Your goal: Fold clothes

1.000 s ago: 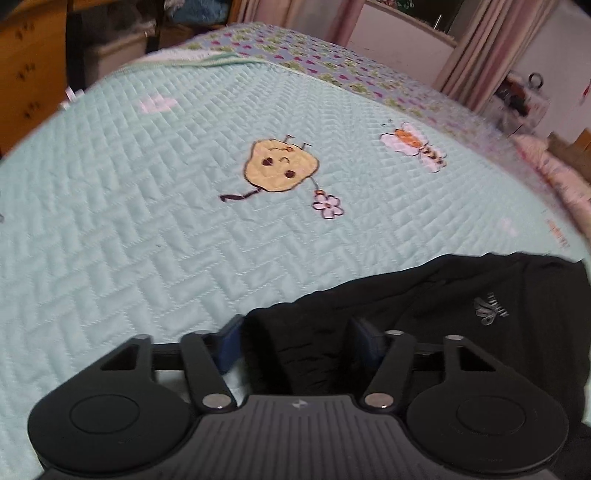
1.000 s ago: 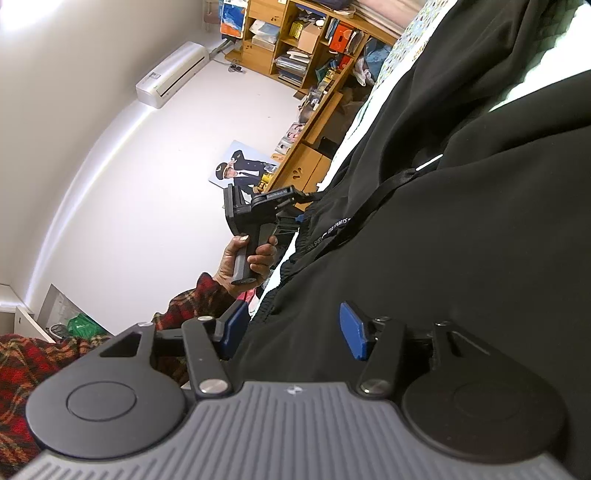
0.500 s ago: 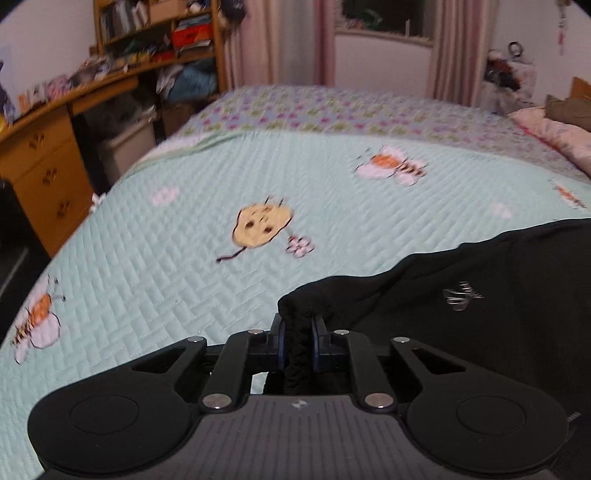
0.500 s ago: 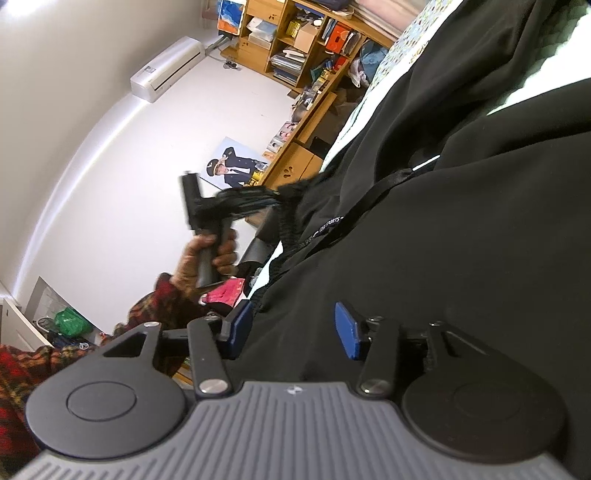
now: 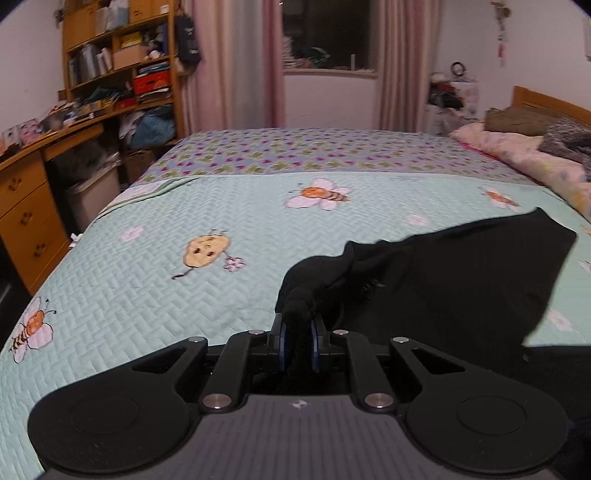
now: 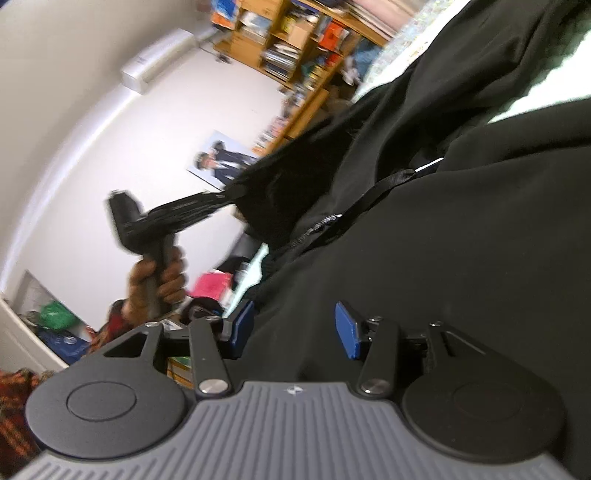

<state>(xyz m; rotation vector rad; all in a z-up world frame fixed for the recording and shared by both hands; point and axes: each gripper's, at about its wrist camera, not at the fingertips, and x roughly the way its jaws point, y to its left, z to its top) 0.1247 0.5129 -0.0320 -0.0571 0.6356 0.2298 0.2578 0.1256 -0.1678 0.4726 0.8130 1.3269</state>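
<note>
- Left claw (image 5: 296, 345) pinched on black garment (image 5: 436, 273), lower ctr of frame; cloth trails right over bed (image 5: 147, 295).
- Mint quilt w/ bees; bookshelf (image 5: 122, 66) upper left, curtained window (image 5: 328, 35) top ctr.
- Right claw (image 6: 293, 328) wide, garment between pads.

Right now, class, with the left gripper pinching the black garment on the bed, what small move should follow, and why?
Probably close the right gripper on the black garment. Its jaws stand open around cloth, while the left gripper already clamps a bunched edge lifted off the quilt.
</note>
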